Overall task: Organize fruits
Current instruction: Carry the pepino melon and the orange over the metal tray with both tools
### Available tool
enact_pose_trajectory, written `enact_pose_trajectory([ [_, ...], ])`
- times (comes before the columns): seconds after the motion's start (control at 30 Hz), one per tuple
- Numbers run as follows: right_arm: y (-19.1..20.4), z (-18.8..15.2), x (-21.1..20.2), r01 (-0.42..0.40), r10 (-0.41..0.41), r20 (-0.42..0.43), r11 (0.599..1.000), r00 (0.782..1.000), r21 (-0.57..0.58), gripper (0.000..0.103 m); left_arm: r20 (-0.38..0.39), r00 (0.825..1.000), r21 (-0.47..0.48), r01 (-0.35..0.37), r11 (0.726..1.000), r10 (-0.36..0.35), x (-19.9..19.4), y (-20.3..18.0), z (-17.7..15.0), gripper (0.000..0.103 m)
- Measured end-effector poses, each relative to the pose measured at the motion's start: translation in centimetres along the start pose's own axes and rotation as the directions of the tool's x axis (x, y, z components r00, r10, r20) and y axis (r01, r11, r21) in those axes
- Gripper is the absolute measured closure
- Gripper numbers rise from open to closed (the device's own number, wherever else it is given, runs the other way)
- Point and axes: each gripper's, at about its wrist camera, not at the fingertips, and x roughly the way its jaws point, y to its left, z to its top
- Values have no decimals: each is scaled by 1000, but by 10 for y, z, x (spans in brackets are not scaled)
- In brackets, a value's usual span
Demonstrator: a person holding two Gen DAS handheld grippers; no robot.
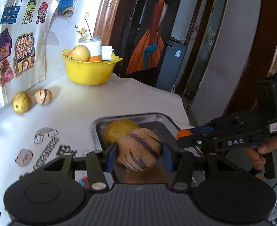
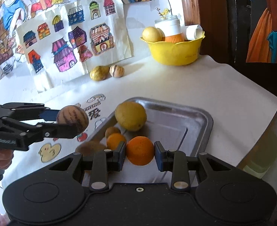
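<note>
1. Fruits are split between a metal tray [image 2: 198, 113], the two grippers and the far tabletop [image 2: 223, 86]: a striped melon [image 1: 140, 149] is clamped in the left gripper [image 1: 140, 155], and an orange [image 2: 140, 150] in the right gripper [image 2: 140, 153].
2. Only the right wrist view shows what lies in the tray: a yellow-green pear [image 2: 130, 115] at its 11 o'clock corner and, nearer, a small brown fruit [image 2: 112, 131] and a smaller orange fruit [image 2: 115, 140] by the left rim.
3. The left wrist view hides most of that behind the melon; just one yellow fruit [image 1: 119, 130] peeks out at 11 o'clock of it.
4. Each view catches the other gripper from the side: the right gripper enters the left view at 3 o'clock with a sliver of orange at its tip, and the left gripper enters the right view at 9 o'clock with the melon held clear above the tabletop, beside the tray's left rim.
5. Left fingers [image 1: 111, 155]: spread fairly wide, blue pads pressed on both flanks of the melon.
6. Right fingers [image 2: 121, 155]: set narrower, pads touching the orange on either side, above the tray's near edge.
7. Both views show, at 12 o'clock, a yellow bowl [image 2: 176, 53] holding pale round fruit and cups, and by the wall a loose yellow pear [image 2: 99, 73] just beside a second small striped melon [image 2: 117, 71].
</note>
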Motion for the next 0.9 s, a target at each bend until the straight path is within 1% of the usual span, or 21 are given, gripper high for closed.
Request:
enact_pose_trajectory([
  [0.1,4,-10,-1,-7,7,-9,1000,1000,-10,69,-6,1000,25,1,1000,-1,-9,-13,-11,49],
  [0.27,10,-23,-3,-11,11,-16,1000,1000,-27,69,-41,999,64,-9,998,12,-16,-30,-27,49],
  [0.37,12,-29,-4,0,0,-19,999,1000,-40,69,-51,998,101,-18,995,23,-19,-39,-34,49],
  [0.5,12,-36,-4,11,-12,-23,999,1000,-41,69,-82,996,130,-26,991,37,-18,-48,-42,49],
  [0.67,13,-44,-5,31,-33,-26,997,999,-68,69,-107,992,195,-50,980,72,-17,-61,-50,49],
  [0.9,13,-50,-3,53,-56,-29,995,998,-84,69,-137,985,253,-70,965,108,-11,-73,-56,49],
])
